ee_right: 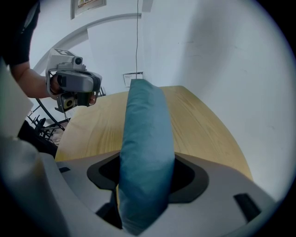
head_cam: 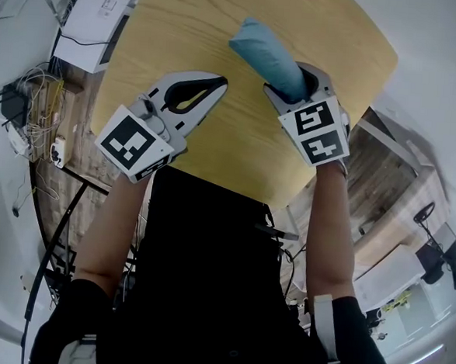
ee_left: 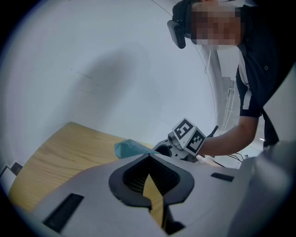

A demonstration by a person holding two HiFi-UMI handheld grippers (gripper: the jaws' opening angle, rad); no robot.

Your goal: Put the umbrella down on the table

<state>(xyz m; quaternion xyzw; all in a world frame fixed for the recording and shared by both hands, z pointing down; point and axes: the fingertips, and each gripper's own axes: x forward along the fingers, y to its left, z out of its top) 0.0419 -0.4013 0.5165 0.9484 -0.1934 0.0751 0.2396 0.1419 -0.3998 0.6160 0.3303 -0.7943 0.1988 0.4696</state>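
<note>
1. Over the near edge of the pale wooden surface (head_cam: pixel 238 143), I hold both tools side by side, well apart from each other.
2. Right gripper (head_cam: pixel 296 82): my fingers (head_cam: pixel 325 83) are clamped on the umbrella (head_cam: pixel 267 52), one on either side of its blue-green fabric.
3. Umbrella position: it is folded into a short roll and projects forward and to the left past the fingertips, over the middle of the surface. The right gripper view shows the roll filling the gap between the fingers from the near end outward.
4. Contact with the surface: no view shows whether the far end of the umbrella touches the wood or hangs just above it.
5. Left gripper (head_cam: pixel 219 89): my fingers are closed tip to tip with nothing between them. Only a narrow leaf-shaped slot is open behind the tips, and the wood shows through it.
6. Relative position: the left gripper sits to the left of the umbrella, near it but not touching it.
7. Surroundings: a white wall (ee_right: pixel 222 55) stands behind the surface. A tangle of cables (head_cam: pixel 30 117) shows beside the surface on the left in the head view.
</note>
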